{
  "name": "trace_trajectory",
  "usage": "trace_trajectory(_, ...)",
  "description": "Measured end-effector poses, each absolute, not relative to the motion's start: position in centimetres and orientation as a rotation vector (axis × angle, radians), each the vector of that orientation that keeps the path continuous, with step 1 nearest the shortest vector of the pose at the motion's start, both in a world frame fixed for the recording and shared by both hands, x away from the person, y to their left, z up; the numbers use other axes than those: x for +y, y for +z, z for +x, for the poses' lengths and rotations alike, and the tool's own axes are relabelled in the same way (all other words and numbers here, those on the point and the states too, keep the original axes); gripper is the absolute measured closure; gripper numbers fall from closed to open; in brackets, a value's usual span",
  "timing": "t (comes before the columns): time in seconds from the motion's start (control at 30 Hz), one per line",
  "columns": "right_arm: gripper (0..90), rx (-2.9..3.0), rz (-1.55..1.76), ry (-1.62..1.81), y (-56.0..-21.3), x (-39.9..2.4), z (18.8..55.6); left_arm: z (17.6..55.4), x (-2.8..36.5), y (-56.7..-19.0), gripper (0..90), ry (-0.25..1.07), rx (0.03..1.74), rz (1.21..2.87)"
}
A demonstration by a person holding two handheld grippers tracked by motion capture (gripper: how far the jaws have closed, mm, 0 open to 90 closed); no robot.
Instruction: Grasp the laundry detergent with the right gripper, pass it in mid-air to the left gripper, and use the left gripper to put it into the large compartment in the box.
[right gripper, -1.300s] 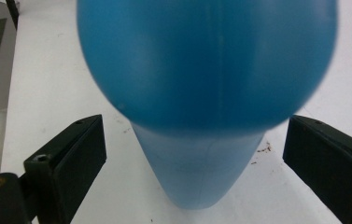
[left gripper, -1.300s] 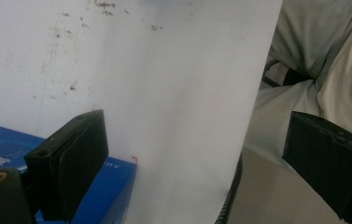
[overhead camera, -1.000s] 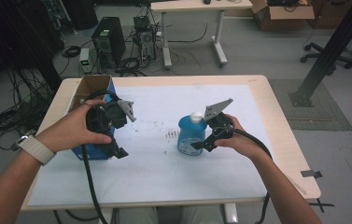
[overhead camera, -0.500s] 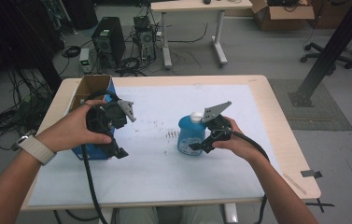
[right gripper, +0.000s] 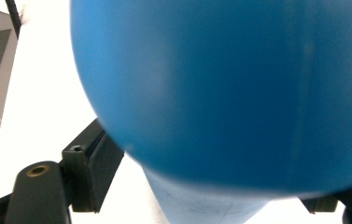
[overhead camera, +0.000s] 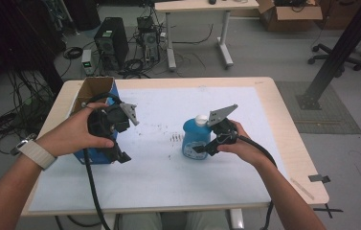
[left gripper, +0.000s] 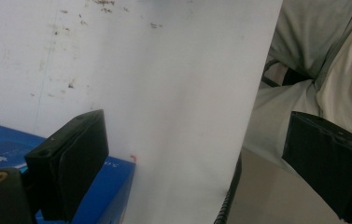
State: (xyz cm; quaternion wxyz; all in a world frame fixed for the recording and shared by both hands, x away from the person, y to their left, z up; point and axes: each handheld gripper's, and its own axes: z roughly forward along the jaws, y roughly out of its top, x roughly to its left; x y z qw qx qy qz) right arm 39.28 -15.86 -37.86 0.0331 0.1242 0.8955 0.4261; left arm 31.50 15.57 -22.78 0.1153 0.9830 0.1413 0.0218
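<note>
A blue bottle (overhead camera: 193,139) with a white cap (overhead camera: 200,120) stands upright mid-table. My right gripper (overhead camera: 203,146) reaches it from the right. In the right gripper view the bottle (right gripper: 220,88) bulges between the jaws. They have just been closing, and the left pad (right gripper: 100,161) meets its side. At the table's left my left gripper (overhead camera: 116,141) is held against a blue cardboard box (overhead camera: 92,91). Its jaws stand wide open (left gripper: 197,177) with nothing between them, over the white table cover (left gripper: 164,93) and the box's corner (left gripper: 113,186).
The white cover (overhead camera: 168,182) bears dark scribble marks (overhead camera: 173,138) left of the bottle. The wooden table edge (overhead camera: 293,143) runs on the right. On the floor behind stand computer towers (overhead camera: 111,43), cables, a second table (overhead camera: 197,7) and an office chair (overhead camera: 333,50).
The right gripper's jaws have drawn in around the blue bottle. Both hands and the bottle stay where they were.
</note>
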Motion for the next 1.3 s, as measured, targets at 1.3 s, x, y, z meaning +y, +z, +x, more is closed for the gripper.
trace_trajectory(1.3,42.6,2.708,0.366,1.341,-38.27,-16.28,39.24,31.5,15.6,-22.97,7.5,0.059,0.42,2.881)
